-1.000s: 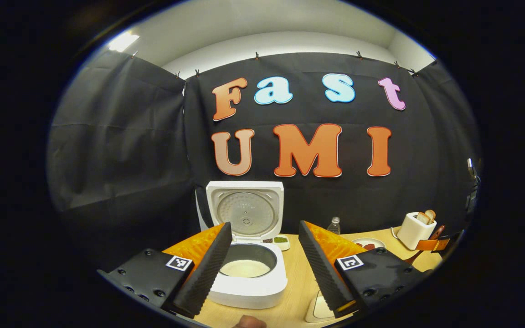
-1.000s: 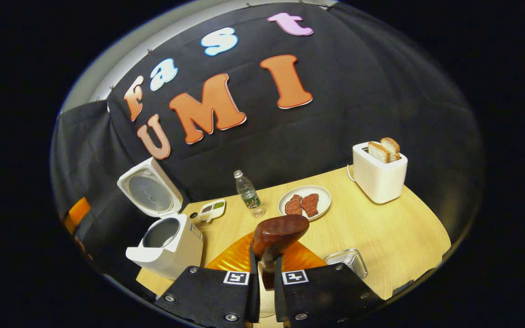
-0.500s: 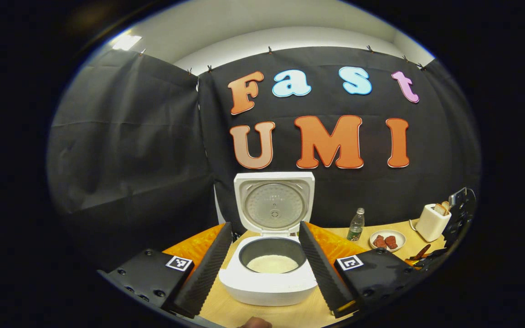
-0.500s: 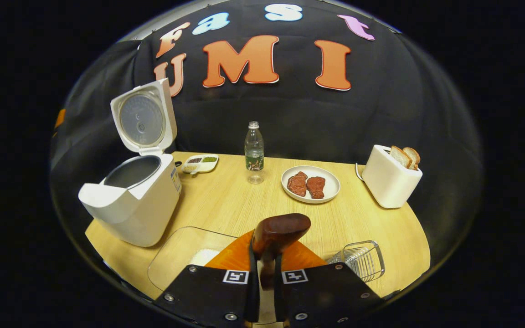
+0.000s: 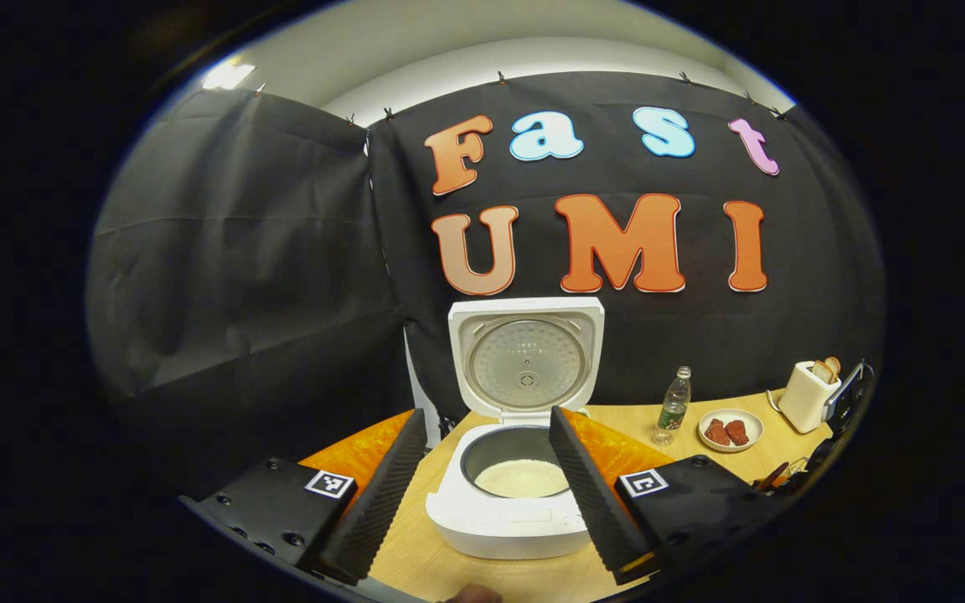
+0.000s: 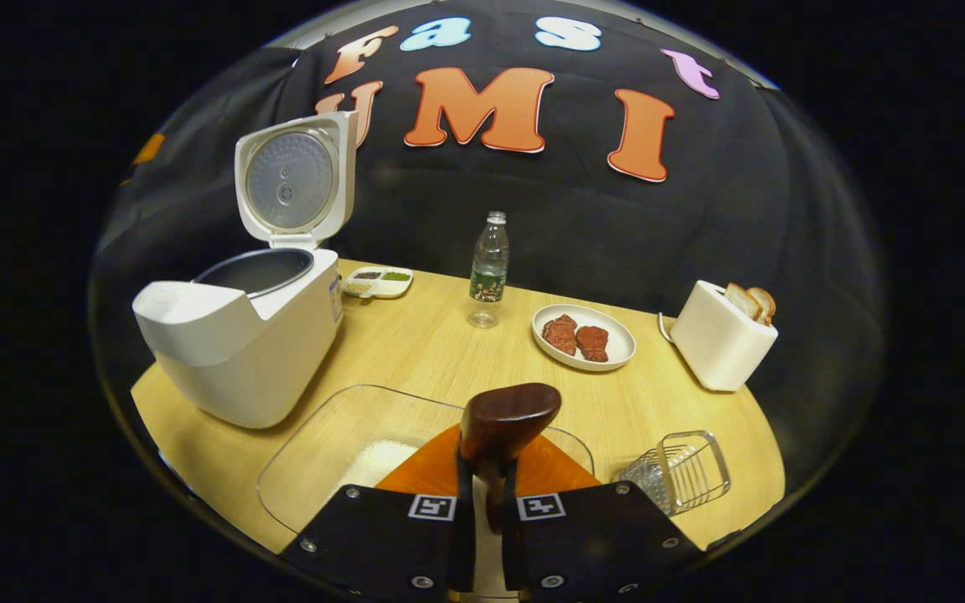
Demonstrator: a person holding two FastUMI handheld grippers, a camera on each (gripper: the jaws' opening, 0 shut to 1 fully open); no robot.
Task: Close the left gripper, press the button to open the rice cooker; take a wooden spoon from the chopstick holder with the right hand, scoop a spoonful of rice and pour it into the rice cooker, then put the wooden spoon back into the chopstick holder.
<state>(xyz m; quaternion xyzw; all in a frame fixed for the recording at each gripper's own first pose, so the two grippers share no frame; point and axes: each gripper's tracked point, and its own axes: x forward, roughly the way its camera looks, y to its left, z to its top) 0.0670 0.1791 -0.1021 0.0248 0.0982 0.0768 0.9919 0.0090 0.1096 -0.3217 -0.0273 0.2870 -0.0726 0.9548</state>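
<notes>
Right gripper (image 6: 487, 494): fingers are clamped on the handle of the wooden spoon (image 6: 506, 421), whose dark bowl is held up just ahead of the fingertips. Directly beneath and in front, a clear glass dish (image 6: 323, 452) holding a patch of white rice (image 6: 375, 462) is set at the near edge of the wooden table (image 6: 415, 352). Chopstick holder (image 6: 683, 473), a wire basket, is placed at the near right, just beside the dish. Rice cooker (image 6: 239, 343) is stationed at the left of the table, lid raised upright, inner pot exposed.

Left gripper (image 5: 482, 486): fingers are spread wide with nothing between them; it is held in front of the rice cooker (image 5: 520, 494), where white rice is seen in the pot.

Farther back, as seen in the right gripper view: a small divided condiment dish (image 6: 377, 282) beside the cooker, a plastic water bottle (image 6: 488, 270) at centre, a plate (image 6: 612, 352) with two pieces of red meat, and a white toaster (image 6: 721, 343) loaded with bread slices at the far right.
</notes>
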